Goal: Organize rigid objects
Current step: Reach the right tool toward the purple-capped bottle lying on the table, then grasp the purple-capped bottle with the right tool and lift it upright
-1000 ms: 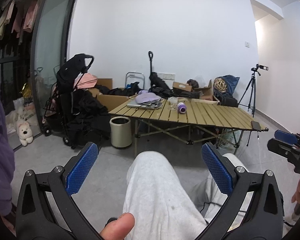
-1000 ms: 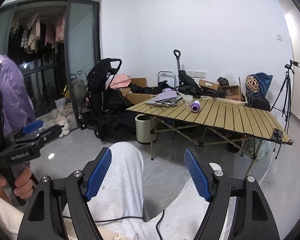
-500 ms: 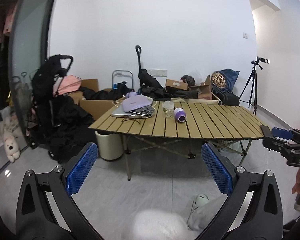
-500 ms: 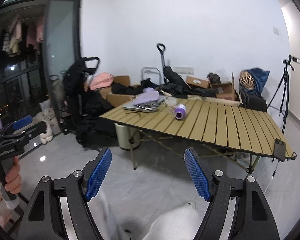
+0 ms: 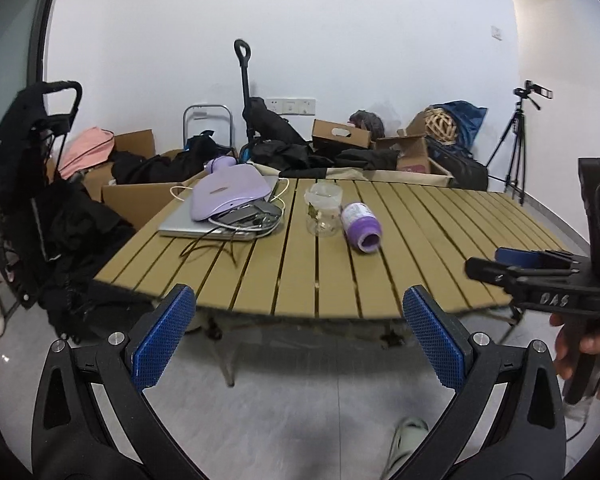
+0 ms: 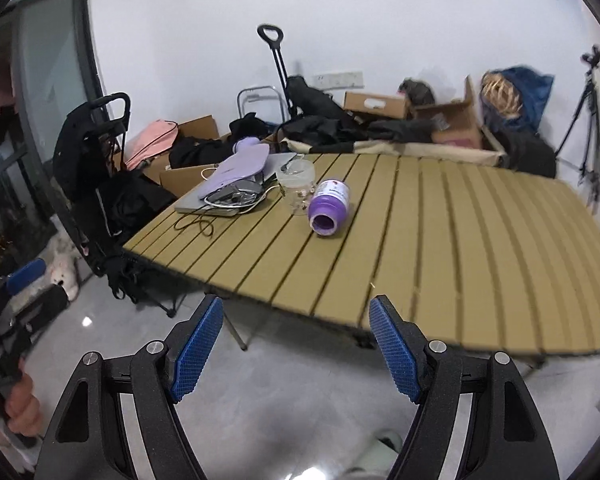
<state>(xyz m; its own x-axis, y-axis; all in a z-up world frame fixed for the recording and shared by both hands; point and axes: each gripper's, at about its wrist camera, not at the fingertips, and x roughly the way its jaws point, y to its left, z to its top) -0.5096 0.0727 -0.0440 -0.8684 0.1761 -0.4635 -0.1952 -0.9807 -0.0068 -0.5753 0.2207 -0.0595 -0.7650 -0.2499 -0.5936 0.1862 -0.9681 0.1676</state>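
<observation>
The slatted table point(image 5: 420, 240) is the reference landmark. Its near edge runs across both wrist views just beyond the fingertips; the left gripper point(image 5: 300, 336) and the right gripper point(image 6: 296, 344) both hang short of that edge, over grey tiled floor point(image 5: 280, 420). Each has its blue-padded fingers spread wide with nothing between them.

Open room – the near and right portions of the tabletop are bare slats. Objects are concentrated toward the table's far-left corner. Table legs and cross-braces show beneath the near edge.

Surface contents, relative to the table:
- A purple bottle point(image 5: 361, 227) lies on its side near the middle of the far half. Its long axis runs roughly along the slats, with the darker purple end facing the near edge and the white labelled body toward the wall.
- A clear jar point(image 5: 322, 214) stands upright just beside the bottle, on its left; whether the two touch cannot be told.
- A silver laptop point(image 5: 188, 226) lies flat at the far-left corner, with a lilac case point(image 5: 230, 196) and tangled cables point(image 5: 244, 224) on top of it.

Room – a white wall point(image 5: 340, 40) stands behind the table, with cardboard boxes point(image 5: 340, 134) and dark clothing heaped along its base. A black stroller point(image 5: 32, 152) stands to the table's left, a tripod point(image 5: 516, 136) beyond its right end. In the right wrist view the frame is somewhat motion-blurred.
</observation>
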